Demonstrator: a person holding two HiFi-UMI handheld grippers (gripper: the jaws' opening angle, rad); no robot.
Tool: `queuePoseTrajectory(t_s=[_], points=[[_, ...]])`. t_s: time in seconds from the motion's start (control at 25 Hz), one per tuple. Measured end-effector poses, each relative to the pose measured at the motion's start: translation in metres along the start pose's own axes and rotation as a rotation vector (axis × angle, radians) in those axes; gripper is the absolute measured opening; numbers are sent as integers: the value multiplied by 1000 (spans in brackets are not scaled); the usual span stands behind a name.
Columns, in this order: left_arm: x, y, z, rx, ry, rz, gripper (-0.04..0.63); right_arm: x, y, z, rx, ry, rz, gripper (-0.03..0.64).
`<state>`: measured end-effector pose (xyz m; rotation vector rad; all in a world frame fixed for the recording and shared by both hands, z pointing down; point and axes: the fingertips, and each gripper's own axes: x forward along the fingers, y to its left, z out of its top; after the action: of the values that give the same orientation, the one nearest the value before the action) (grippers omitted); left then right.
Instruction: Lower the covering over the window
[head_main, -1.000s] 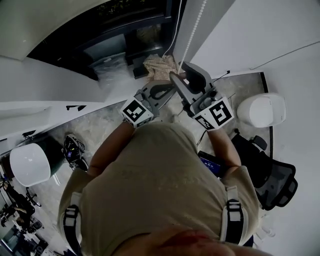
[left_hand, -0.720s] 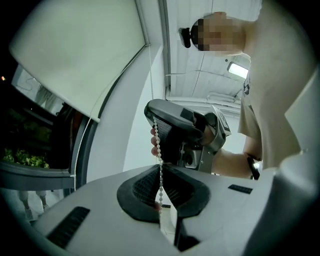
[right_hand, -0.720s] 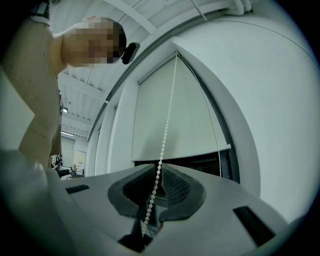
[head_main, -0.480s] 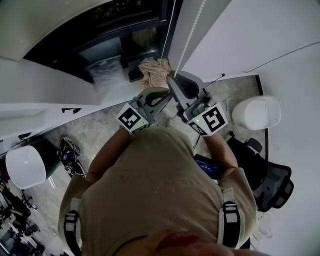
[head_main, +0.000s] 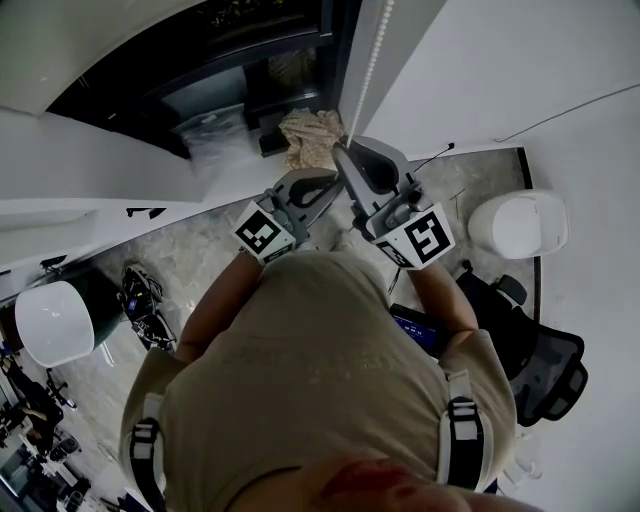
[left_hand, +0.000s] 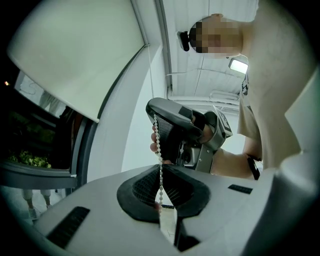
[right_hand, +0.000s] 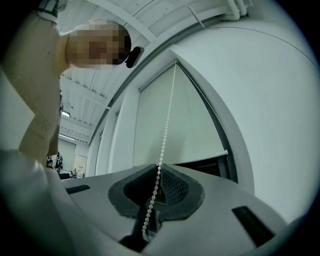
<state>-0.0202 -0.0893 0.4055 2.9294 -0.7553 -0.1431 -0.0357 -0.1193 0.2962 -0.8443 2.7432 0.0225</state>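
A white bead chain (right_hand: 167, 120) hangs beside the cream roller blind (right_hand: 175, 115), which covers the upper part of the dark window (left_hand: 45, 145). My left gripper (left_hand: 161, 166) is shut on a strand of the chain (left_hand: 159, 142), just below my right gripper (left_hand: 172, 127). My right gripper (right_hand: 159, 169) has just been closing and now pinches the chain between its pads. In the head view both grippers, left (head_main: 328, 186) and right (head_main: 346, 160), meet under the chain (head_main: 374, 62) at the window's right edge.
A crumpled beige cloth (head_main: 310, 138) lies on the floor by the window. A white round stool (head_main: 518, 222) and a black office chair (head_main: 540, 360) stand to the right. Another white round seat (head_main: 55, 320) and dark gear (head_main: 145, 300) are at the left.
The right gripper's jaws have drawn together round the chain. Both hands stay close to where they were, and the left gripper keeps its grip.
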Motion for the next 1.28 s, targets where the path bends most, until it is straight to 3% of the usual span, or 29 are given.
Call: queuePoseTrajectory(t_s=[0.68, 1.28], points=[[-2, 1, -2, 25, 10, -6, 25, 2, 7, -8, -60, 49, 4, 37], [-3, -14, -3, 26, 19, -32, 25, -4, 5, 5, -51, 7, -19, 34]])
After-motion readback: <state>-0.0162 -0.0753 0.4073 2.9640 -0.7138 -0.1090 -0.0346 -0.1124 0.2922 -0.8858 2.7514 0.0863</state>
